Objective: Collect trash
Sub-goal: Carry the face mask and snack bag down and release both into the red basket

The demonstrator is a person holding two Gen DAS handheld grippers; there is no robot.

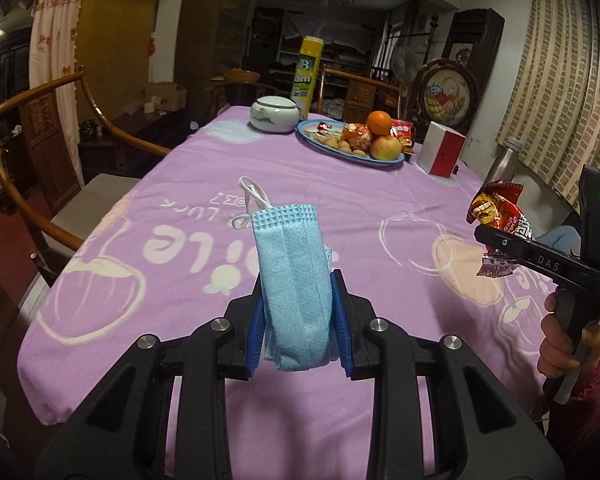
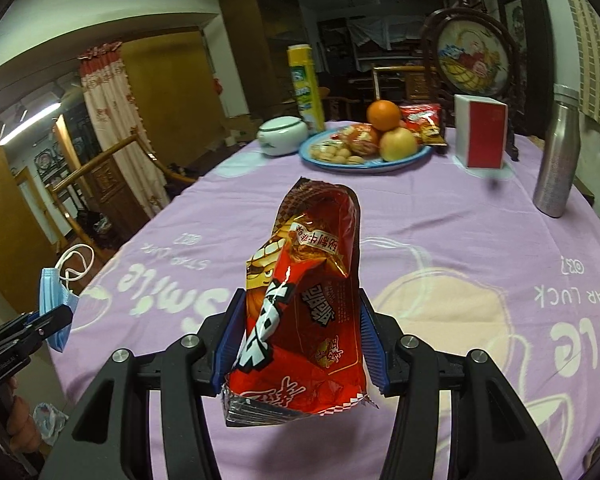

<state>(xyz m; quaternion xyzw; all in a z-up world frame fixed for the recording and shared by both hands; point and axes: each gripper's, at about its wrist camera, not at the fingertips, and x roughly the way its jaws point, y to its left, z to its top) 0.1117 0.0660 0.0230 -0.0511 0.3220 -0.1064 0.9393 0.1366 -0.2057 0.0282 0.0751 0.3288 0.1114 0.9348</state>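
My left gripper (image 1: pixel 298 300) is shut on a folded blue face mask (image 1: pixel 292 276), which stands up between the blue pads with its white ear loops at the top. The same mask (image 2: pixel 54 300) shows at the left edge of the right wrist view, held above the table edge. My right gripper (image 2: pixel 300 320) is shut on an opened red snack wrapper (image 2: pixel 304 312), its torn mouth pointing away from me. In the left wrist view that wrapper (image 1: pixel 496 212) and the right gripper (image 1: pixel 500 240) hang at the right, above the purple tablecloth (image 1: pixel 260 184).
At the far end stand a blue plate (image 2: pixel 364 166) with fruit and snacks, a white lidded jar (image 2: pixel 282 134), a yellow can (image 2: pixel 306 88), a red-and-white box (image 2: pixel 480 132) and a steel bottle (image 2: pixel 558 156). Wooden chairs (image 1: pixel 40 120) line the left side.
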